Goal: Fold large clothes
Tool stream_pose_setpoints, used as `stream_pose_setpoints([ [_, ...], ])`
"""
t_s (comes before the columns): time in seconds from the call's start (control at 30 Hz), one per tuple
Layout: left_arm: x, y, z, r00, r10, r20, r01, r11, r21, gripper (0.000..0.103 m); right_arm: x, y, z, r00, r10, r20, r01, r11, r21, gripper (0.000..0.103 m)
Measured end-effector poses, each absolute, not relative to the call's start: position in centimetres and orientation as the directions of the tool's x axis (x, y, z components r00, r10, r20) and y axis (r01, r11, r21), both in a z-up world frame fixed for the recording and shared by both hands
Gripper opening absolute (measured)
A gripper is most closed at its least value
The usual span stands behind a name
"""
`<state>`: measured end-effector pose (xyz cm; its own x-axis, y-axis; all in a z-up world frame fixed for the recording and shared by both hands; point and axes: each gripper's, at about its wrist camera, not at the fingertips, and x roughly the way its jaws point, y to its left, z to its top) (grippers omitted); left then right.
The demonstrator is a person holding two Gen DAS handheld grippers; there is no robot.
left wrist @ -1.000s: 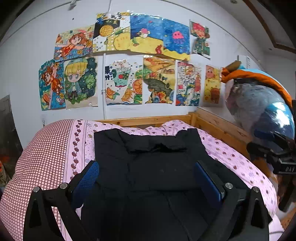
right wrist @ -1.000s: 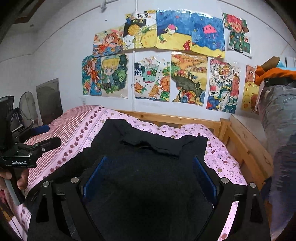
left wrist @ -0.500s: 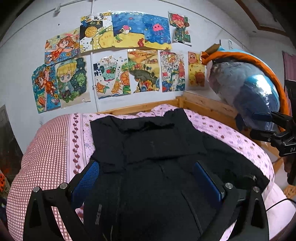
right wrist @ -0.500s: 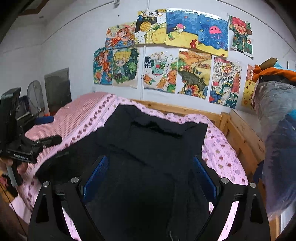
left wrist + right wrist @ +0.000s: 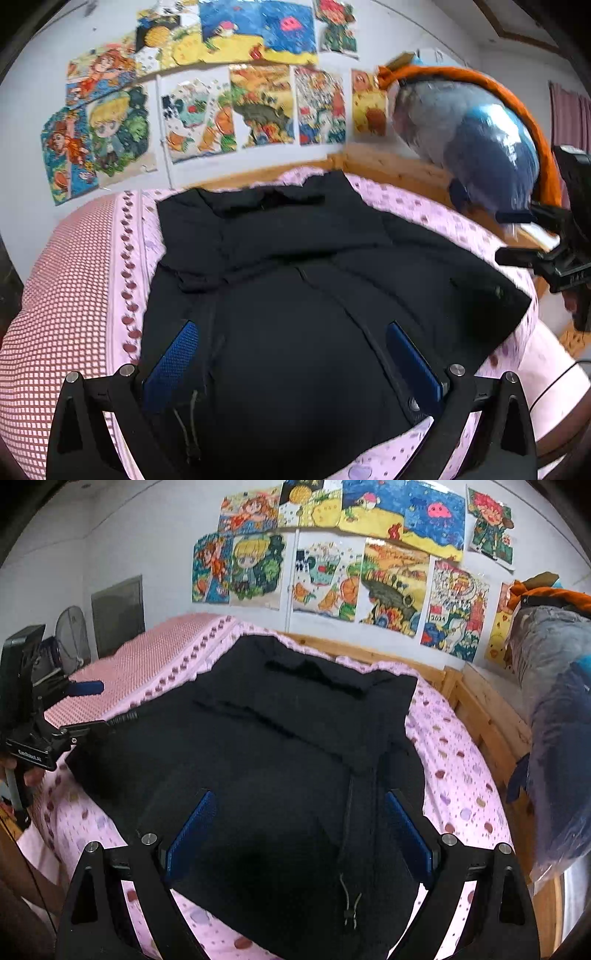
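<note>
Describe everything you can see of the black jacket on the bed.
The black jacket is a large, dark, matte garment spread flat, front up, across the pink dotted bedspread. Its collar end points toward the wall with the drawings; one sleeve stretches sideways toward the bed's edge. A closed front seam runs down the middle, and a thin drawcord with a toggle lies near the hem. It looks unfolded. Both grippers hover open above its lower part; no pad visibly presses on it.

Jacket (image 5: 295,295) spread on bedspread (image 5: 74,280), drawings (image 5: 258,103) on wall behind — bagged bundle (image 5: 480,147) right
</note>
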<state>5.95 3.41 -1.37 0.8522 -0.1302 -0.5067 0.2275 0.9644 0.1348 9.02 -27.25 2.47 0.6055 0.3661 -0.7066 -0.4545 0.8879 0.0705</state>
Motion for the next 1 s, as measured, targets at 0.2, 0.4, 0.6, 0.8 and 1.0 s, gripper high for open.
stream_pose_setpoints([
  [0.2,5.5,3.0,-3.6,0.816,-0.149,-0.559,0.277,0.949,0.151,0.103,9.1,-27.2,0.1,0.545,0.351,-0.762,-0.453,0.887,0.084,0.089],
  [0.4,4.7,2.7,-5.4,0.787,-0.152,-0.598,0.309,0.936,0.167,0.103,8.6,-26.7,-1.8,0.485,0.346,-0.803,-0.475,0.876,0.091,0.089],
  [0.6,4.0,3.0,-6.4,0.77,-0.154,-0.619,0.337,0.922,0.19,0.103,7.5,-25.9,-3.1,0.433,0.352,-0.83,-0.528,0.845,0.082,0.089],
  [0.8,3.4,3.4,-7.6,0.742,-0.163,-0.65,0.365,0.912,0.189,0.103,6.3,-24.9,-3.9,0.395,0.354,-0.848,-0.585,0.809,0.066,0.089],
  [1.0,2.5,3.3,-8.4,0.742,-0.149,-0.654,0.387,0.891,0.237,0.103,5.6,-24.1,-4.0,0.374,0.359,-0.855,-0.622,0.781,0.056,0.089],
])
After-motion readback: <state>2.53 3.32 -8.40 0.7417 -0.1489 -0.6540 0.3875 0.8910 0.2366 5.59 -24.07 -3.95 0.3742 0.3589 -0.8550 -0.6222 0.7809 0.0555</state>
